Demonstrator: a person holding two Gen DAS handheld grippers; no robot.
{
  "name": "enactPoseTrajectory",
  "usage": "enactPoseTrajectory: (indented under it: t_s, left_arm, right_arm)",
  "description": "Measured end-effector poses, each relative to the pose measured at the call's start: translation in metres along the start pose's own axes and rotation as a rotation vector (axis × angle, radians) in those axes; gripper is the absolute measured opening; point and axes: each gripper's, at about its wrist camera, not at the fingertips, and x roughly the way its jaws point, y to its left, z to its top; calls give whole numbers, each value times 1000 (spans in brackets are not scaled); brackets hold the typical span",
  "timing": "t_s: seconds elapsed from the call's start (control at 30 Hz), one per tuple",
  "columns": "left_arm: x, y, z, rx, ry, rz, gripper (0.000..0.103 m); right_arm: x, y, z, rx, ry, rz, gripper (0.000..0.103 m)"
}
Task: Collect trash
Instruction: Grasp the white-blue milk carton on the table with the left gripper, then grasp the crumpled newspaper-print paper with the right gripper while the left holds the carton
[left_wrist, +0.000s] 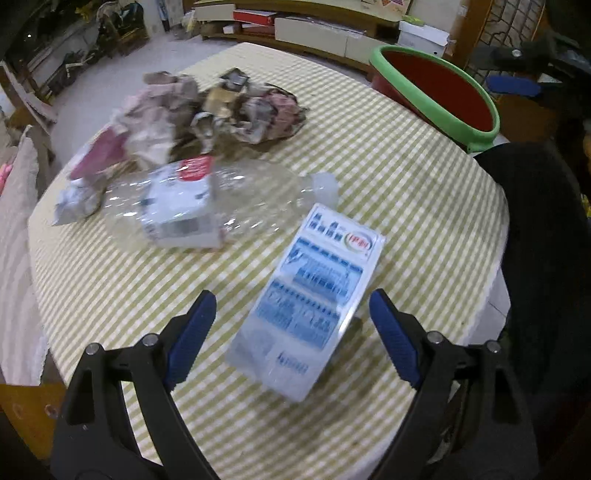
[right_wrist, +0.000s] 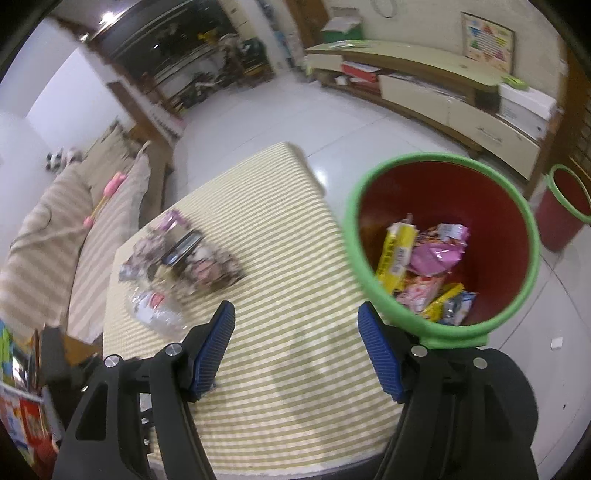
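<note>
A blue and white carton (left_wrist: 310, 299) lies flat on the checked table (left_wrist: 406, 206). My left gripper (left_wrist: 291, 306) is open, its blue pads either side of the carton's near half, just above it. A clear plastic bottle (left_wrist: 218, 203) lies beyond it, with a pile of crumpled wrappers (left_wrist: 207, 110) further back. My right gripper (right_wrist: 295, 328) is open and empty above the table, next to a red bin with a green rim (right_wrist: 439, 158) that holds several wrappers (right_wrist: 424, 266). The bottle (right_wrist: 155, 310) and the pile (right_wrist: 184, 254) also show in the right wrist view.
The bin (left_wrist: 439, 88) stands off the table's far right edge. A second red bin (right_wrist: 565, 206) stands on the floor at the right. A striped sofa (right_wrist: 74, 229) lies left of the table. A low cabinet (right_wrist: 443, 96) runs along the back wall.
</note>
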Motion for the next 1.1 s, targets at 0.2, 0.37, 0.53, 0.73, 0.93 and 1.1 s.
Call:
enactPoseTrajectory:
  t_s: [0.2,0.37,0.53,0.73,0.93,1.1]
  left_arm:
    - [23,-5,6,-39,26,-43,68]
    - [11,10,-11,-171,1,-37,55]
    - [-9,47,-49,-449,-34,-56,55]
    - [-25,75,-91,-656,-72,-53,55]
    - [-29,77,-101,-692,-83,-51,55]
    - [-27,75,-101,-707,-84,-56,55]
  right_arm:
    - [9,28,-4,-63,34,18,67]
    - [22,53,-2,-137,72,41,67]
    - [44,85,4,-228,104,61,67]
    - [72,137,35,-277,83,127,67]
    - [122,198,62,-386,93,107,74]
    - [173,218,61,-451,162,8,74]
